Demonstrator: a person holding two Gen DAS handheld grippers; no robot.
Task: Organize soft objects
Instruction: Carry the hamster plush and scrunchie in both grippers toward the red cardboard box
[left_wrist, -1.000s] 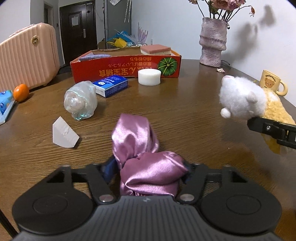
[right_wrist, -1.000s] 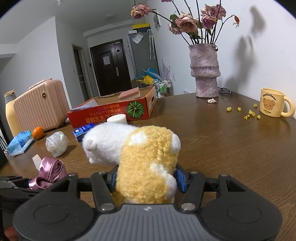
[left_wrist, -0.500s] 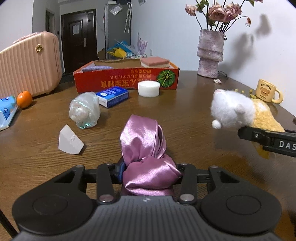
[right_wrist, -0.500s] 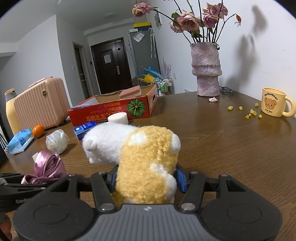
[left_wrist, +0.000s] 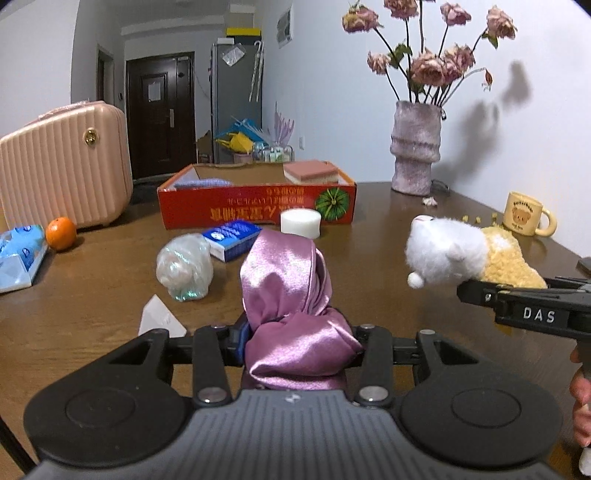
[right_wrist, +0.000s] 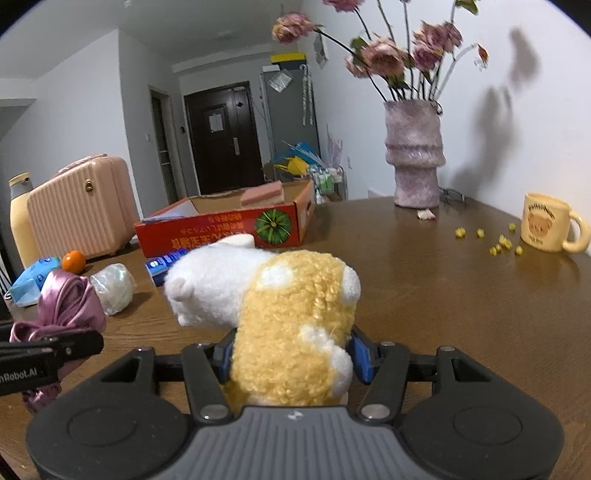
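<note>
Both hand-held grippers carry something now. The left hand-held gripper (left_wrist: 297, 349) is closed on the pink satin cloth (left_wrist: 291, 295), which is bunched between its blue pads and stands up above them. The right hand-held gripper (right_wrist: 291, 356) is closed on the plush toy (right_wrist: 280, 314), around its yellow body, with the white head pointing to the left. Both things hang above the tabletop (right_wrist: 461, 302), near to each other.

The step in hand seems to be the carrying of these soft things to the red cardboard box (left_wrist: 258, 201) at the far side, where a pink sponge (left_wrist: 310, 171) and something bluish already lie. To do it well, I would keep both grips firm, because satin is slippery and can slide out. Lift high enough to pass over the box wall and over the white foam round (left_wrist: 300, 223), the blue packet (left_wrist: 232, 240) and the clear plastic bundle (left_wrist: 184, 267) in front of it. Bring one hand in at a time, so that the grippers do not knock together, and open only when the thing is well inside.

The inside of the box is mostly hidden by its front wall, so I cannot tell how much room is left. The lower part of the cloth is covered by the gripper body. Whether it hangs free or touches the tabletop I cannot tell. The same holds for the underside of the toy.
</note>
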